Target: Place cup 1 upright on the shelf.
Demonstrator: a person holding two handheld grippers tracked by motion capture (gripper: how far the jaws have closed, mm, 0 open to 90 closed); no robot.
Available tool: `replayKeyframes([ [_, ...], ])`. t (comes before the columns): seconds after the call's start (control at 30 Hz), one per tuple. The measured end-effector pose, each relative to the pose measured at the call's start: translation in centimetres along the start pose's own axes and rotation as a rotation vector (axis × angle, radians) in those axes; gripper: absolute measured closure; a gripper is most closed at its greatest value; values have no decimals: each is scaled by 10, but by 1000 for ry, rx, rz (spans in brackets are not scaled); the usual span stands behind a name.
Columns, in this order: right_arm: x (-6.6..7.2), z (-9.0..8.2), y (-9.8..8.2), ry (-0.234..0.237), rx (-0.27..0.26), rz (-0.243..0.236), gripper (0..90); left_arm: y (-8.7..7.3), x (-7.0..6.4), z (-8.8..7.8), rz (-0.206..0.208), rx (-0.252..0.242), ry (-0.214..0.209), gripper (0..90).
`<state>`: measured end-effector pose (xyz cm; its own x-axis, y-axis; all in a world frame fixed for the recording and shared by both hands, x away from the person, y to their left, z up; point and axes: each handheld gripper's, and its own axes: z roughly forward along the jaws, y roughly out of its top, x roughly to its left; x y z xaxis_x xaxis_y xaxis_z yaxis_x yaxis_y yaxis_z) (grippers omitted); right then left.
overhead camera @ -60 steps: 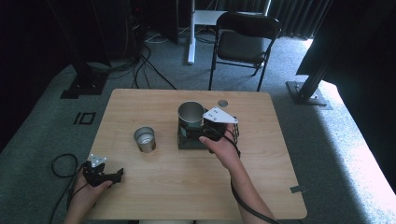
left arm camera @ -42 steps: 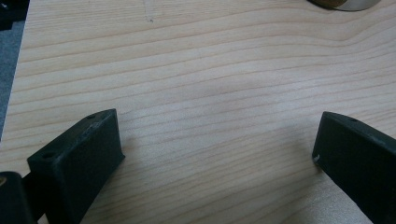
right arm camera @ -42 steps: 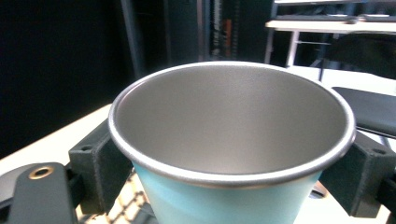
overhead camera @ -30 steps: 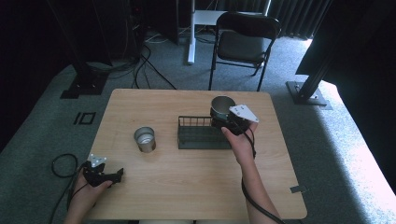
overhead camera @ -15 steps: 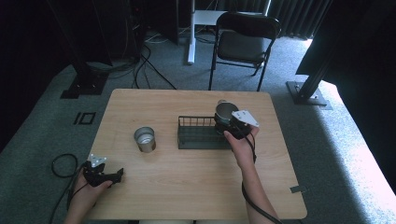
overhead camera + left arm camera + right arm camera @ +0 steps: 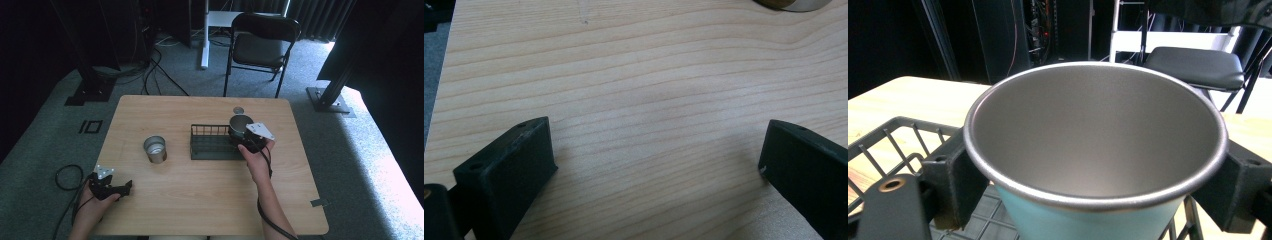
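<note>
Clamping one of two cups (image 6: 1095, 165) over one rack (image 6: 212, 144) in right gripper (image 6: 246, 142); left gripper (image 6: 119, 189) jaws gaping, empty, on tabletop (image 6: 200, 200).

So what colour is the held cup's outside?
Pale blue cup, steel-grey inside; clearest in the right gripper view.

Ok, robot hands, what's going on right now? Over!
Right gripper shut on cup, over wire basket right end. Left gripper open, idle at table edge. Nothing blocking.
</note>
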<state>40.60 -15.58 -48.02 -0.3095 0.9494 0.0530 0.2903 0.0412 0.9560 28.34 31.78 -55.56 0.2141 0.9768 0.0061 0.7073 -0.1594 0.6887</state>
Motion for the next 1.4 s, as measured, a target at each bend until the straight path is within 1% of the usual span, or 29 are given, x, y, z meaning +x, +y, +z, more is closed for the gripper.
replayKeyframes([
  [0.1,1,0,-1,-1,-1,0,128,0,0,0,0,0,0,19],
  [0.2,2,0,-1,5,1,-10,128,0,0,0,0,0,0,19],
  [0.23,2,0,-1,14,2,-17,128,0,0,0,0,0,0,19],
  [0.37,0,0,1,44,19,-18,125,0,0,0,0,0,0,19],
  [0.47,-1,0,2,49,27,-20,120,0,0,0,0,0,0,19],
  [0.53,0,0,2,55,30,-12,116,0,0,0,0,0,0,19],
  [0.67,1,-1,2,55,25,-8,111,0,0,0,0,0,0,19],
  [0.83,-1,-4,1,48,31,-46,111,0,0,0,0,0,0,19],
  [1.03,-1,-9,2,43,38,-71,111,0,0,0,0,0,0,19],
  [1.3,-2,-16,-2,48,40,-54,111,0,0,0,0,0,0,19],
  [1.4,-4,-19,-3,48,39,-60,111,0,0,0,0,0,0,19],
])
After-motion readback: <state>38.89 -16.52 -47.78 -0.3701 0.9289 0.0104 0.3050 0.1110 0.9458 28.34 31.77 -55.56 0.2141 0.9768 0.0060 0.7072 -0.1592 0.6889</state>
